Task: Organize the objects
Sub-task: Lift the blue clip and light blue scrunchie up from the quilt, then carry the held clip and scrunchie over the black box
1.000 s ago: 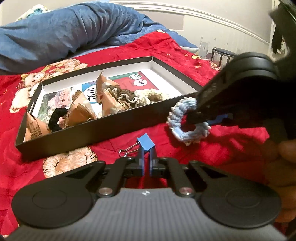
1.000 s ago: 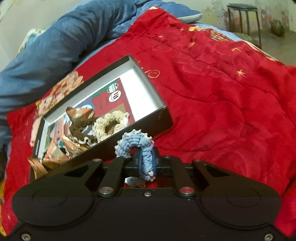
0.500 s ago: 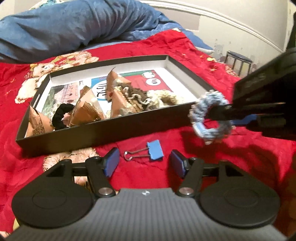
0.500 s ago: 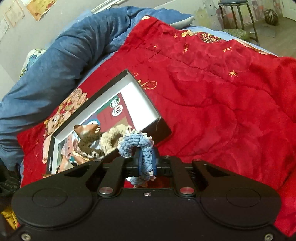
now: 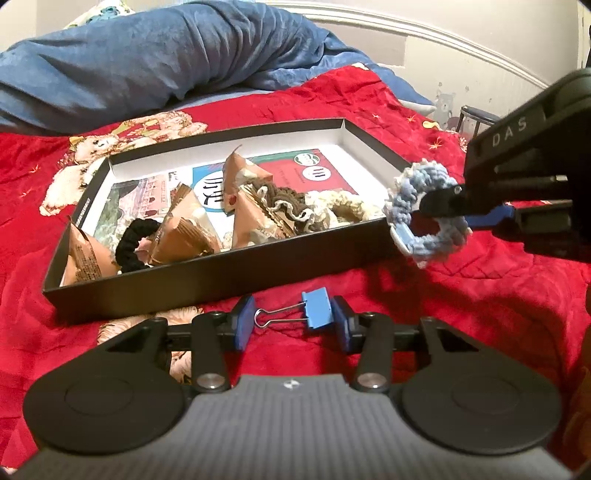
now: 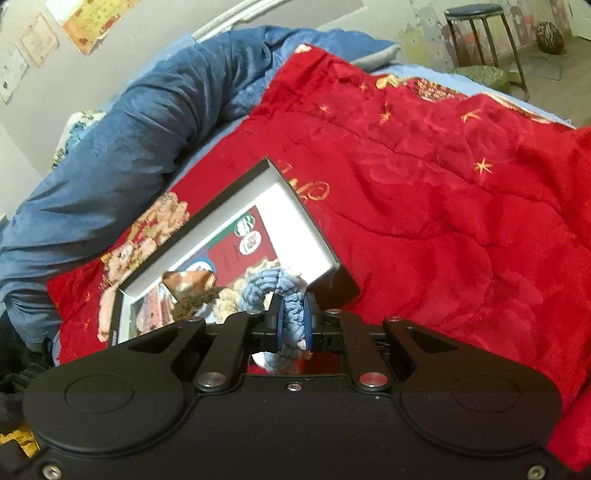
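Note:
A blue binder clip (image 5: 316, 310) lies on the red blanket between the fingers of my left gripper (image 5: 291, 325). Its jaws are closing, with the wire handle by the left pad and the clip body by the right pad; I see no firm squeeze. A black shallow box (image 5: 221, 273) sits just beyond, also seen in the right wrist view (image 6: 317, 229). My right gripper (image 5: 439, 201) is shut on a light blue crocheted scrunchie (image 5: 406, 192) and hangs at the box's near right corner. In its own view the right gripper (image 6: 291, 321) pinches the scrunchie (image 6: 266, 284) over that corner.
Inside the box lie several brown snack packets (image 5: 184, 229), a black scrunchie (image 5: 133, 240), a brown one (image 5: 284, 195) and a cream one (image 5: 347, 203). A blue duvet (image 5: 166, 62) is heaped behind the box. A stool (image 6: 476, 29) stands beyond the bed.
My left jaws went from shut near the clip to wide open, then narrowed around it. The right gripper carried the blue scrunchie up to the box's right corner.

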`<state>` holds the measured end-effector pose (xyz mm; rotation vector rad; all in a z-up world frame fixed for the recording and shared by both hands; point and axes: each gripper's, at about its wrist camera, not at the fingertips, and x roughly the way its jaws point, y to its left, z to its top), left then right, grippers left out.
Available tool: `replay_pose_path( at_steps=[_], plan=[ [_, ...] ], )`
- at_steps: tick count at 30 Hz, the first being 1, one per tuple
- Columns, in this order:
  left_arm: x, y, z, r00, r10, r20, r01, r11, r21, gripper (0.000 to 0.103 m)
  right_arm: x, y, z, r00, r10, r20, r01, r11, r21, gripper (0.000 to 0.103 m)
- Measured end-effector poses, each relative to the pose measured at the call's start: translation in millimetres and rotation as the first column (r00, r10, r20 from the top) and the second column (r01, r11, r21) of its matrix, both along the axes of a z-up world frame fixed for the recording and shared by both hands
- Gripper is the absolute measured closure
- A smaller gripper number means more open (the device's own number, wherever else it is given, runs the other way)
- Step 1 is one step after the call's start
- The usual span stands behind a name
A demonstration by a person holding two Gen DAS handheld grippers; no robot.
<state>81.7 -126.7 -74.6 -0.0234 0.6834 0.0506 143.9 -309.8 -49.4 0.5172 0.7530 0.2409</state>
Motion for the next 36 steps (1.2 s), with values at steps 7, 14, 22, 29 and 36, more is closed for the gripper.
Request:
replay_pose_path(
  at_steps=[7, 14, 22, 29, 36],
  plan=[
    [-10.5, 2.7, 14.4, 0.998, -0.015, 0.055, 0.015, 1.0, 0.003, 0.054, -10.3, 1.2, 9.1, 0.999, 0.003, 0.04, -0.005, 0.999, 0.043, 0.092],
    [-23.1, 8.8, 37.7, 0.988, -0.039, 0.152, 0.037, 0.999, 0.012, 0.054, -25.6, 7.1, 33.9, 0.983, 0.062, 0.174, -0.07, 0.997, 0.038, 0.092],
    [-20.0, 15.2, 51.1, 0.973, -0.075, 0.217, 0.057, 0.994, 0.088, 0.054, -41.0, -9.6, 75.5, 0.921, 0.021, 0.388, -0.035, 0.999, 0.031, 0.092],
    [-7.7, 24.0, 61.4, 0.976, -0.09, 0.199, 0.069, 0.992, 0.11, 0.054, -25.8, -32.5, 86.7, 0.905, 0.029, 0.424, -0.063, 0.996, 0.066, 0.092],
    [5.4, 54.2, 84.2, 0.965, -0.107, 0.238, 0.074, 0.987, 0.142, 0.054, -11.3, -34.4, 87.0, 0.902, 0.066, 0.427, -0.103, 0.993, 0.063, 0.092]
  ],
)
